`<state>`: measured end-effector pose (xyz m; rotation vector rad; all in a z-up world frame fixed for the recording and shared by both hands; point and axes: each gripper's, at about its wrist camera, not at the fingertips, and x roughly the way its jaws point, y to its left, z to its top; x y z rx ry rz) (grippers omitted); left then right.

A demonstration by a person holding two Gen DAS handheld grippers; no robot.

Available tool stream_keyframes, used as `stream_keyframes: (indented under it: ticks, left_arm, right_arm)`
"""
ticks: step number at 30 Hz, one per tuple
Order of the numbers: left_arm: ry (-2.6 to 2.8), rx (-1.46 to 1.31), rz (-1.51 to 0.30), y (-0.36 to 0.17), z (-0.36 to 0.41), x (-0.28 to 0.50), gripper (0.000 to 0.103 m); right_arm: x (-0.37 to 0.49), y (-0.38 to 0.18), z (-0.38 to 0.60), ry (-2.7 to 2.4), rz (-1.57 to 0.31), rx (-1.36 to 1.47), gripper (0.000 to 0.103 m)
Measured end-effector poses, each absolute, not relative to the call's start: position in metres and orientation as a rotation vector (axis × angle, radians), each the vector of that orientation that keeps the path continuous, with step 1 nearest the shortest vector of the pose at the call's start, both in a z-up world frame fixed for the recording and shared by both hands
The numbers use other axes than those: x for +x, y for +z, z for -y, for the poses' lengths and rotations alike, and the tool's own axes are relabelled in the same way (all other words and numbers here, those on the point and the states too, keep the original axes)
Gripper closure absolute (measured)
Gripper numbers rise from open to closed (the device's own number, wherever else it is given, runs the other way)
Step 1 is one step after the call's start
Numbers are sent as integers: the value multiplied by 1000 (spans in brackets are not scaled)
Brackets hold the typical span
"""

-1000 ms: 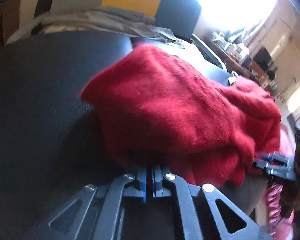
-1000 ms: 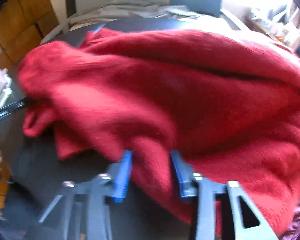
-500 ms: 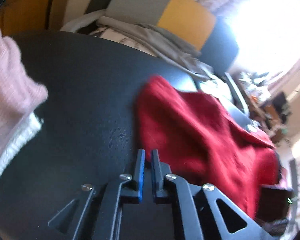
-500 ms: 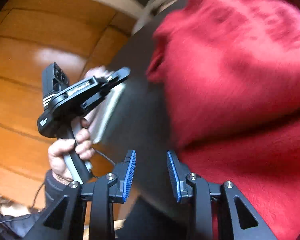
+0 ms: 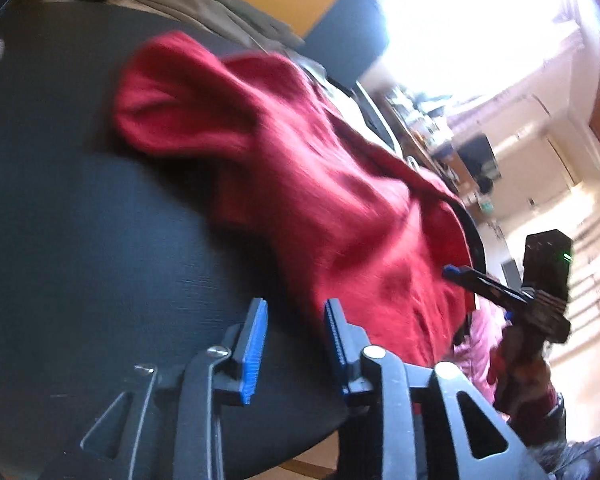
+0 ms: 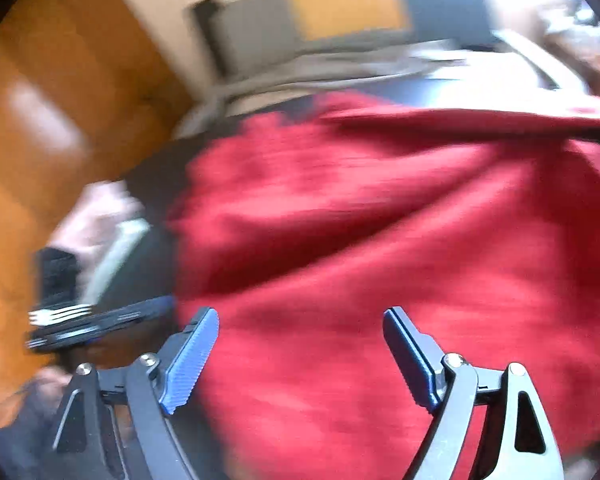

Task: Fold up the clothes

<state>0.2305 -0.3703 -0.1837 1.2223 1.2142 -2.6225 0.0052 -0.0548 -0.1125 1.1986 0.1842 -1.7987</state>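
Red sweater (image 5: 324,184) lies bunched on dark table (image 5: 72,220), both grippers empty.
Left gripper (image 5: 294,344) jaws apart at the sweater's near left edge, over bare table. Right gripper (image 6: 300,356) spread wide, low over the near right part of the cloth; views blurred, contact unclear.

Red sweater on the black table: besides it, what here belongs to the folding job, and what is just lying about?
Job:
red sweater
left gripper, open
right gripper, open
black table

Lying about:
grey garment behind the table
pink cloth off the table's near edge
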Motion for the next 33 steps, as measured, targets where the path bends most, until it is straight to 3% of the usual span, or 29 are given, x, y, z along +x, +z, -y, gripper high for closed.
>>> stream_keyframes:
  ticks: [2, 6, 8, 9, 13, 20, 23, 25, 33]
  left_arm:
    - [-2613, 1264, -1237, -190, 359, 214, 65]
    - [-2593, 1291, -1267, -193, 347, 186, 67]
    - [-2571, 1287, -1274, -195, 348, 175, 90]
    - [-2539, 1272, -1286, -197, 354, 173, 96]
    - [-2436, 1196, -1235, -190, 390, 178, 97]
    - [-2419, 1002, -1065, -126, 457, 227, 96]
    - [-2601, 933, -1146, -102, 448, 246, 94]
    - [-2657, 937, -1212, -103, 438, 254, 85]
    - [-2466, 880, -1368, -154, 444, 307, 84]
  right_arm:
    - [-19, -126, 30, -1901, -235, 1266, 17]
    - [-51, -161, -15, -2017, -266, 1432, 16]
    - [-37, -163, -14, -1994, -283, 1402, 9]
    - [-30, -164, -13, -1982, -293, 1385, 0]
    - [19, -164, 21, -1856, -437, 1311, 0]
    - [62, -156, 59, -1592, -383, 1274, 0]
    - [68, -153, 55, -1487, -373, 1298, 0]
    - [61, -151, 45, -1487, -369, 1320, 0]
    - [32, -92, 45, -1689, -285, 1177, 0]
